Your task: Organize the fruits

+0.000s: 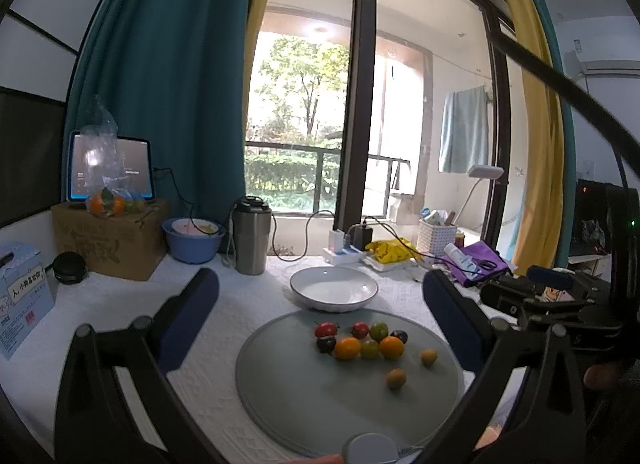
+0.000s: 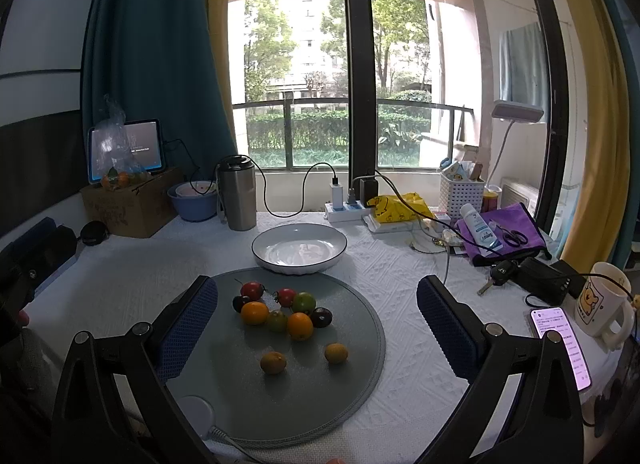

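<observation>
A round grey mat (image 1: 304,396) (image 2: 248,388) lies on the white tablecloth and carries several small fruits: red, dark, green and orange cherry tomatoes in a cluster (image 1: 358,338) (image 2: 282,312), plus two yellowish ones apart (image 1: 396,378) (image 2: 273,362). An empty white plate (image 1: 334,288) (image 2: 299,248) sits just beyond the mat. My left gripper (image 1: 320,300) hovers open above the mat, nothing between its blue pads. My right gripper (image 2: 318,300) is also open and empty, with the fruit cluster near its left finger (image 2: 188,316). The right gripper's body (image 1: 552,296) shows in the left wrist view.
A steel tumbler (image 2: 239,193), blue bowl (image 2: 192,199), cardboard box (image 2: 128,207) with a bag of oranges and a tablet stand at the back left. A power strip (image 2: 346,207), yellow bag, white basket (image 2: 460,193), purple pouch, keys, phone (image 2: 560,344) and mug (image 2: 604,304) crowd the right.
</observation>
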Demonstrator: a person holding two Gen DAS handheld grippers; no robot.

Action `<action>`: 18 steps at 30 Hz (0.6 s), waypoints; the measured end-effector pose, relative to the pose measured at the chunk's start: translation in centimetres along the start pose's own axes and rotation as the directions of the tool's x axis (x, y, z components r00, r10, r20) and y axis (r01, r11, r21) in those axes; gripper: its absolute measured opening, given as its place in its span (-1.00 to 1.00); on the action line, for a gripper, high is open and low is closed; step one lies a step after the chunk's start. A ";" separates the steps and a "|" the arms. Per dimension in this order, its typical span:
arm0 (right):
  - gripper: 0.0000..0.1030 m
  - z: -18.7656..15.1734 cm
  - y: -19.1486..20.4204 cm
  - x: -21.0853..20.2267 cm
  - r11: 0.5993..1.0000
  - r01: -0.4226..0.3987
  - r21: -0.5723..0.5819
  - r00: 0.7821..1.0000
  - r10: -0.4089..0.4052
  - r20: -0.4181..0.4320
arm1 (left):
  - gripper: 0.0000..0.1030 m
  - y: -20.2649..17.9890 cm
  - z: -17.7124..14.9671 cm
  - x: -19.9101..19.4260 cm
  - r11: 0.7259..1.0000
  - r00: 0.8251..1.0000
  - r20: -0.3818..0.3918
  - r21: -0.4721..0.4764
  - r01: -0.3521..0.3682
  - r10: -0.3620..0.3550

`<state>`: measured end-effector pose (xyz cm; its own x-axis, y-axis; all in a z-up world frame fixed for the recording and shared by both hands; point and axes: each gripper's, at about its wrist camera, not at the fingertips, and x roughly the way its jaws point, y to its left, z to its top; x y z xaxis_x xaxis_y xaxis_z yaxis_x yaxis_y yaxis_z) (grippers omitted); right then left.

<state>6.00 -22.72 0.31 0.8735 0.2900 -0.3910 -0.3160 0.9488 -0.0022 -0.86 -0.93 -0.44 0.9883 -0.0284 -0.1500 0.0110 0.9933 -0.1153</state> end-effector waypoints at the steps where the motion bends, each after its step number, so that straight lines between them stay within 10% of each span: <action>1: 0.97 -0.1 0.0 0.0 1.000 0.000 0.000 1.000 0.000 -0.001 | 0.99 0.0 0.0 0.0 1.000 1.000 0.000 0.000 0.000 0.000; 18: 0.97 -0.2 -0.1 0.2 1.000 0.001 0.004 1.000 -0.001 -0.012 | 0.99 -0.2 -0.1 0.1 1.000 1.000 -0.005 -0.001 0.002 -0.002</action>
<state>6.19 -22.77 0.08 0.8694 0.2879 -0.4016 -0.3140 0.9494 0.0008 -0.80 -1.10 -0.50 0.9876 -0.0310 -0.1542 0.0130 0.9931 -0.1162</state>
